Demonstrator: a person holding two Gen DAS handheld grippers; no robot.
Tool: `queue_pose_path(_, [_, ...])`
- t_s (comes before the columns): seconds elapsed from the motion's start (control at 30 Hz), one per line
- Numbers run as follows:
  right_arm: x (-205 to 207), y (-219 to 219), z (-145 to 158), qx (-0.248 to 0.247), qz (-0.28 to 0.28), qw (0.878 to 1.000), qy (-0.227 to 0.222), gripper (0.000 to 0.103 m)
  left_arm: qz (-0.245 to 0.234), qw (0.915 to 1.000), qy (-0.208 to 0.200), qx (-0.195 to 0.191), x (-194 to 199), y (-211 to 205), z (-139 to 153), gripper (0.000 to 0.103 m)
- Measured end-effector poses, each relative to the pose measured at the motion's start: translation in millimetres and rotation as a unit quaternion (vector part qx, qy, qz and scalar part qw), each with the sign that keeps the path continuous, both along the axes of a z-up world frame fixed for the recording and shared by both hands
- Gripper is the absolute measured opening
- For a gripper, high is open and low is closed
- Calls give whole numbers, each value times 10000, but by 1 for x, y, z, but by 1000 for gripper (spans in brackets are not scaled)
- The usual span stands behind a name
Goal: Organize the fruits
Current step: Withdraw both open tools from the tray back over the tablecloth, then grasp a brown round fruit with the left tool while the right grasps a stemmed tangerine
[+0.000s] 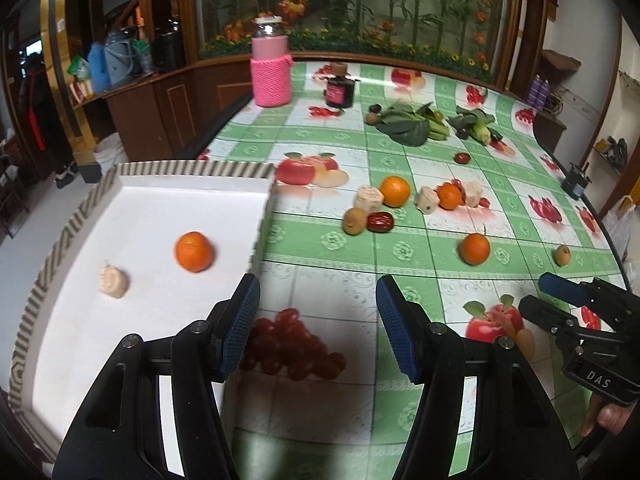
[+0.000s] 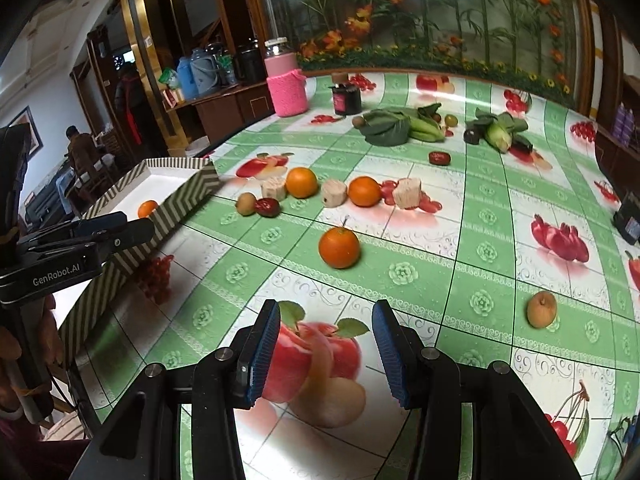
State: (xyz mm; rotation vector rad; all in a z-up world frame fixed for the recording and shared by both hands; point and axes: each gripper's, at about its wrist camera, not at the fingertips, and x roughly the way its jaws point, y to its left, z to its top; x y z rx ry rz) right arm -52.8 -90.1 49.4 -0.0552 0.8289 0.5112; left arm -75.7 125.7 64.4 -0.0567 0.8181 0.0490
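Note:
A white tray with a striped rim (image 1: 192, 169) (image 2: 188, 196) lies at the table's left; in it sit an orange (image 1: 193, 251) (image 2: 147, 208) and a pale chunk (image 1: 113, 281). My left gripper (image 1: 318, 312) hangs open and empty over the cloth just right of the tray. My right gripper (image 2: 326, 342) (image 1: 538, 294) is open too, nothing between its pads, above a printed apple. A lone orange with a stem (image 2: 339, 247) (image 1: 474, 248) lies ahead of it. Farther back lie two oranges (image 2: 301, 182) (image 2: 364, 191), pale chunks (image 2: 334, 193), a kiwi (image 2: 245, 203) and a red date (image 2: 267, 207).
A small brown fruit (image 2: 541, 309) lies to the right. Leafy greens (image 2: 388, 126), a dark jar (image 2: 346, 98) and a pink knitted bottle (image 2: 285, 80) stand at the back. A black box (image 2: 630, 220) sits at the right edge. A hand (image 1: 608, 420) holds the right gripper.

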Motion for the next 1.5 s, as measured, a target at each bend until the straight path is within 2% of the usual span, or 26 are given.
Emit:
queue_pose_path(0.13, [10, 4, -3, -25, -4, 10000, 11, 47, -204, 9991, 267, -262, 19, -5, -10, 61])
queue_pose_path(0.33, [42, 17, -10, -250, 78, 9996, 112, 47, -398, 9963, 649, -396, 48, -9, -25, 61])
queue_pose_path(0.53, [65, 22, -20, -227, 164, 9992, 272, 47, -420, 9957, 782, -262, 72, -10, -29, 61])
queue_pose_path(0.6, [70, 24, -24, -195, 230, 9990, 333, 40, -479, 9951, 830, -235, 79, -9, -31, 61])
queue_pose_path(0.77, [72, 31, -25, -264, 408, 9986, 220, 32, -552, 9939, 920, -268, 92, -6, -36, 61])
queue_pose_path(1.1, [74, 28, -28, -141, 433, 9985, 305, 32, -674, 9942, 835, 46, 108, -11, -41, 61])
queue_pose_path(1.23, [73, 28, -27, -127, 440, 9985, 309, 32, -800, 9924, 918, 150, 114, -15, -50, 60])
queue_pose_path(1.3, [74, 27, -27, -110, 443, 9985, 316, 32, -826, 9928, 828, 260, 114, -17, -51, 54])
queue_pose_path(1.33, [74, 27, -27, -98, 441, 9985, 320, 32, -868, 9925, 821, 248, 115, -17, -51, 44])
queue_pose_path(1.4, [73, 26, -27, -88, 441, 9985, 320, 32, -901, 9928, 793, 9, 116, -13, -51, 36])
queue_pose_path(1.43, [73, 26, -28, -84, 440, 9985, 321, 32, -908, 9928, 777, 2, 117, -12, -50, 24])
queue_pose_path(1.5, [73, 26, -27, -81, 436, 9985, 321, 32, -951, 9925, 760, 57, 116, -13, -50, 22])
